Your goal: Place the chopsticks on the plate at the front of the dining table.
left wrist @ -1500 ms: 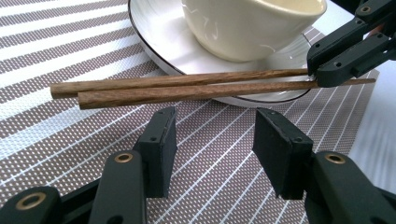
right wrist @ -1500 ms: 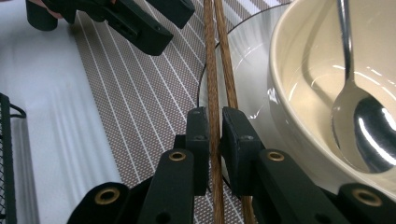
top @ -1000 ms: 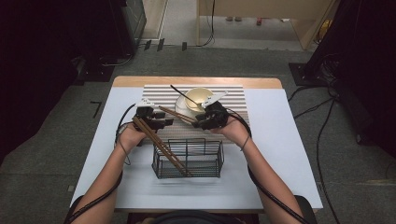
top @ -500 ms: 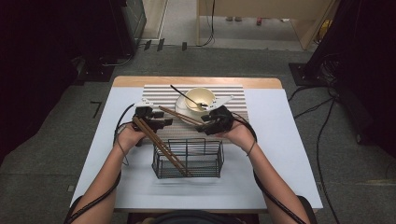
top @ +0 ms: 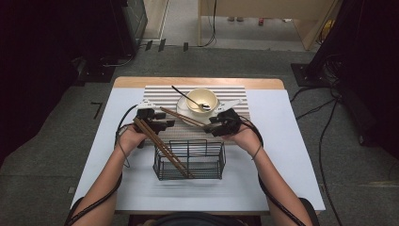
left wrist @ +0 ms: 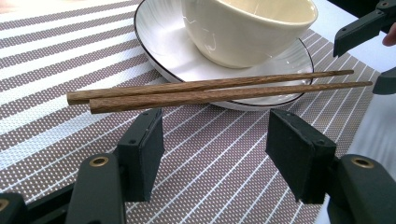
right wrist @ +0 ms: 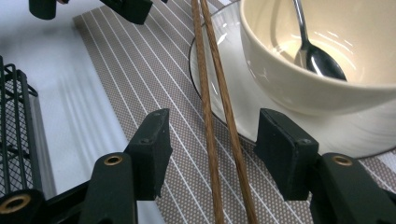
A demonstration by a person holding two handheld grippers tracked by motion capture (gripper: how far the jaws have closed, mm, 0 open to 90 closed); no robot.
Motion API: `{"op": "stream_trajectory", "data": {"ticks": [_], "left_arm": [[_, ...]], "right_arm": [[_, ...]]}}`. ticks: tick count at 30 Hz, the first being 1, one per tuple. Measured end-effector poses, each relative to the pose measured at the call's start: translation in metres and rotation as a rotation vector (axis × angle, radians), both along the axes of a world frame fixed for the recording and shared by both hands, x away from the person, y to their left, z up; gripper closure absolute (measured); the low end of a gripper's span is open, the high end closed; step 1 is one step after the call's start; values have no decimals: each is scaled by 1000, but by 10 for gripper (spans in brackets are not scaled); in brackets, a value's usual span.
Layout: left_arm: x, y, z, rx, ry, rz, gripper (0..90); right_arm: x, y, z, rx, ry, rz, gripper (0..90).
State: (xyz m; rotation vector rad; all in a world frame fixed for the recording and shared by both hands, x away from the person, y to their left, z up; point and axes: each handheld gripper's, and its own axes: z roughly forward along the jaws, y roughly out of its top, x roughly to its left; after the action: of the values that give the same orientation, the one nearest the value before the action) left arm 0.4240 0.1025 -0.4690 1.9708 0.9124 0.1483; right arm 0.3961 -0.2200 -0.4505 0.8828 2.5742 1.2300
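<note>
My right gripper [right wrist: 212, 154] has its matte black jaws standing apart, and they have just been opening; between them run the two chopsticks [right wrist: 219, 121], slim round sticks of brown, grained wood, with clear air either side, so the pads aren't pressing on them. The sticks lie side by side, one end on the woven placemat [right wrist: 140, 70], brown with thin white stripes, the rest crossing the rim of the saucer [right wrist: 224, 93]. That saucer is glossy white with a fine dark edge.

On it sits the bowl [right wrist: 317, 88], smooth cream ceramic, round and deep, with a shiny metal spoon [right wrist: 317, 58] lying inside.

My left gripper [left wrist: 215, 149] is wide open too, blocky black jaws holding nothing; the same chopsticks lie just beyond them in the left gripper view, blunt ends at the left, tapering toward the right.

From the high view, a second pair of brown chopsticks [top: 162, 148] leans out of the dark wire basket [top: 189, 160], a boxy mesh rack on the white bench [top: 282, 155].
</note>
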Motion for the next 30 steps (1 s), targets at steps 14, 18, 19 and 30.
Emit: {"op": "stream_trajectory", "data": {"ticks": [14,18,19,30], "left_arm": [[2,-3,0,-1,-1,-4,375],[3,-3,-1,-1,0,-4,375],[3,-3,-1,-2,0,-4,375],[4,-4,-2,-3,1,-5,377]], "right_arm": [[-2,-6,-16,-42,17,-20,547],[-3,-6,-19,-56,27,-23,579],[-3,-6,-19,-61,26,-23,594],[-2,-6,-20,-62,39,-45,769]]}}
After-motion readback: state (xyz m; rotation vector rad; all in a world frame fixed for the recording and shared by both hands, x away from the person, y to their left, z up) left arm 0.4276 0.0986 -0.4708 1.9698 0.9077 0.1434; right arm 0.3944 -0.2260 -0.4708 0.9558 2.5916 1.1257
